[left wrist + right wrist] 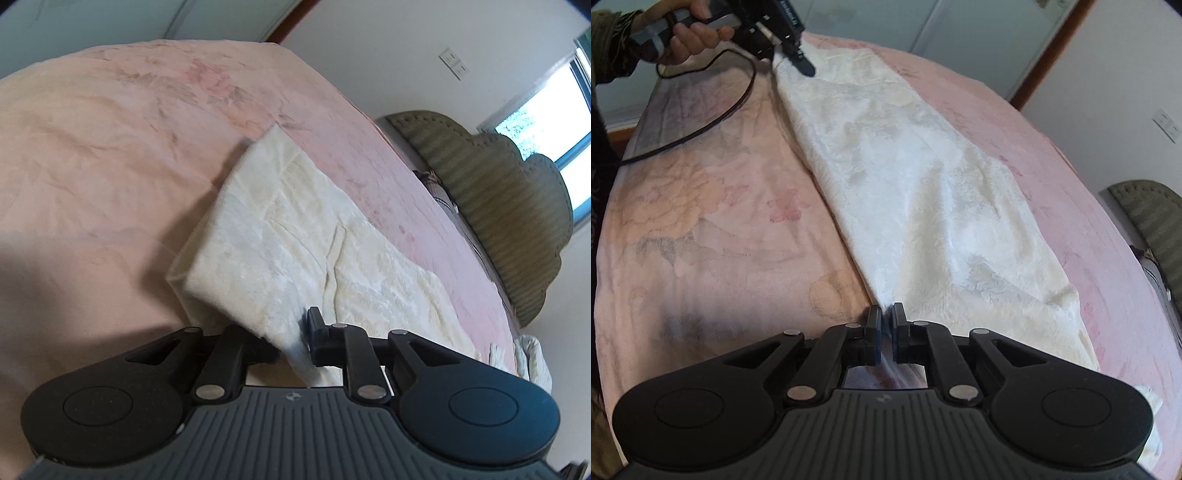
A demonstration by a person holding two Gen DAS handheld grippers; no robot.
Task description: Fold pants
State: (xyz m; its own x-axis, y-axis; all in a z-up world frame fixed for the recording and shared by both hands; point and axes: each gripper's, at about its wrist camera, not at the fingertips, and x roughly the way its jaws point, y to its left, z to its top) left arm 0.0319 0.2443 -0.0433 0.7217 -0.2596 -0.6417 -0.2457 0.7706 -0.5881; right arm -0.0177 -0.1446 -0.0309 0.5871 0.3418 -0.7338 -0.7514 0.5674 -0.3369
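Cream fluffy pants [295, 229] lie stretched in a long strip across the pink bed [92, 166]. My left gripper [293, 332] is at one end of them. Its jaws stand a little apart with the cloth edge between them, draped over the left finger, which is hidden. In the right wrist view the pants [923, 184] run from the left gripper [803, 62] at the top down to my right gripper [885, 325]. The right gripper is shut on the near edge of the cloth, pinched into a ridge.
A person's hand [690, 33] holds the left gripper, and its black cable [713, 114] loops over the floral bed cover [701, 221]. A green padded headboard [509, 206] and a window [546, 122] are on the right. Another pale cloth [532, 354] lies at the bed's edge.
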